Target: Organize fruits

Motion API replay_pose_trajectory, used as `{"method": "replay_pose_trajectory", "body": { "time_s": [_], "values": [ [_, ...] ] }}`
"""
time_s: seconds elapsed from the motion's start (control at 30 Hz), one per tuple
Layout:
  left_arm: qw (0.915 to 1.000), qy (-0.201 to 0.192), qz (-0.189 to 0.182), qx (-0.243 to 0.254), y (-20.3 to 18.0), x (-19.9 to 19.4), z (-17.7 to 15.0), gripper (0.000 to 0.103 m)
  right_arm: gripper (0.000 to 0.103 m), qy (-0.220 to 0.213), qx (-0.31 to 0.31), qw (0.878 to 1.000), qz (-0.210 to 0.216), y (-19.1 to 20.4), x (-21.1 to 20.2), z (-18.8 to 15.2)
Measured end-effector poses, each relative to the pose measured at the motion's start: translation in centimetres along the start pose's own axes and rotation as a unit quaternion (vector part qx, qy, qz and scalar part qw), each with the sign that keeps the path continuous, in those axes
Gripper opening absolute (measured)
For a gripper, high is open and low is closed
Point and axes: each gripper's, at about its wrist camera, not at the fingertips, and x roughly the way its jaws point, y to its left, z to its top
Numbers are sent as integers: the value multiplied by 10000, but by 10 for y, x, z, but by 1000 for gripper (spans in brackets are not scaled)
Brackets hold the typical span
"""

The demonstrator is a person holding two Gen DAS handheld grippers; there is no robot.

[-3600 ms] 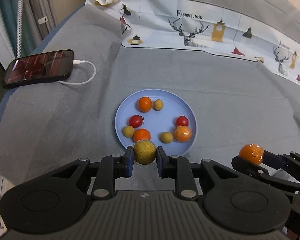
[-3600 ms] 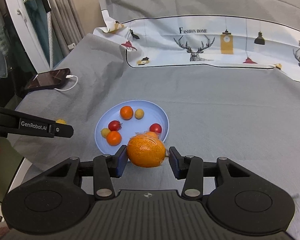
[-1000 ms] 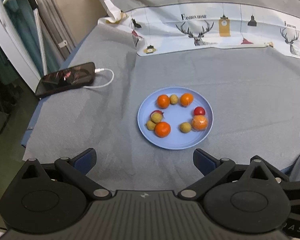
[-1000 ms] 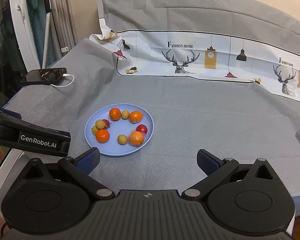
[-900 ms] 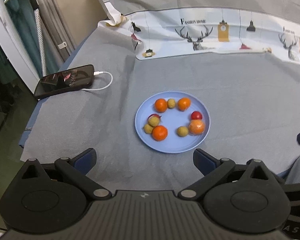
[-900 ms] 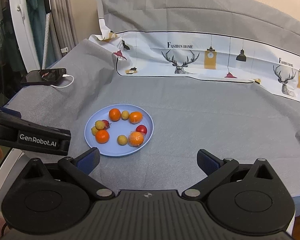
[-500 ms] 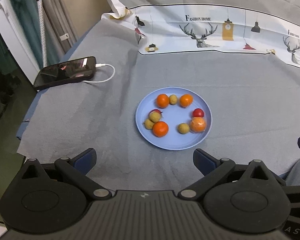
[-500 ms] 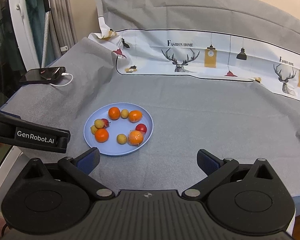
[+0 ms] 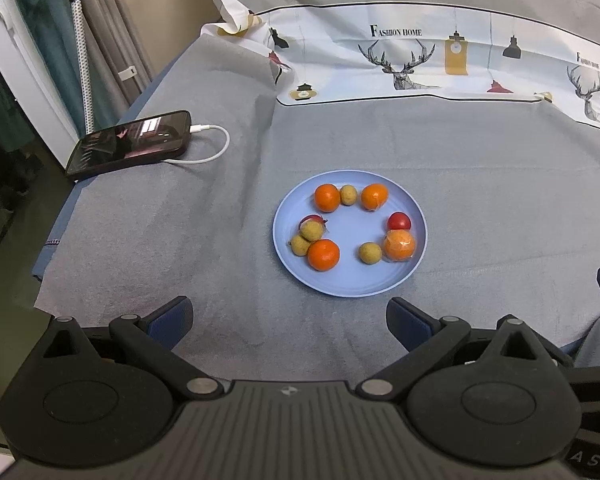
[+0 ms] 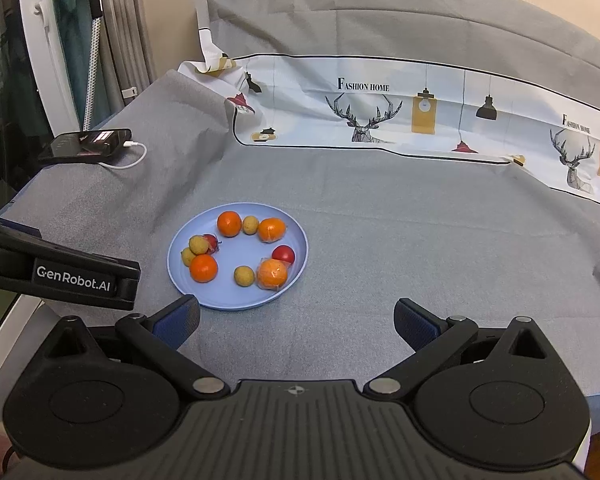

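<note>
Both tongs stand wide apart and hold nothing. The left tongs [image 9: 288, 318] hang above the near edge of the grey-covered bench [image 9: 480, 184], just short of the blue plate [image 9: 418, 216]. The right tongs [image 10: 296, 320] hang at the same near edge, with the plate ahead and to their left.

All the fruit lies on the plate, in a loose ring. At the far side sit a mandarin [image 9: 327, 197], a small tan longan [image 9: 348, 194] touching it, and a second mandarin in clear wrap [image 9: 374, 197]. On the right, a red cherry tomato [image 9: 399, 221] rests against a larger wrapped mandarin [image 9: 399, 245], with a longan [image 9: 370, 253] just beside that. On the left, two longans [image 9: 306, 238] cluster with a partly hidden red tomato [image 9: 311, 219] and a bare mandarin [image 9: 323, 255].

A phone [image 9: 130, 148] on a white charging cable [image 9: 214, 150] lies at the bench's far left corner, well apart from the plate. A printed deer-pattern cloth [image 9: 420, 64] runs along the back.
</note>
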Motion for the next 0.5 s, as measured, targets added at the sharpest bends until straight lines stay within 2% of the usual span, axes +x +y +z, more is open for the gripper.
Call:
{"method": "replay_pose_trajectory", "body": {
  "time_s": [0.5],
  "values": [
    [9999,81,66,24,0,3,0,103,102,4,-33,10000,29,1,3,1]
  ]
}}
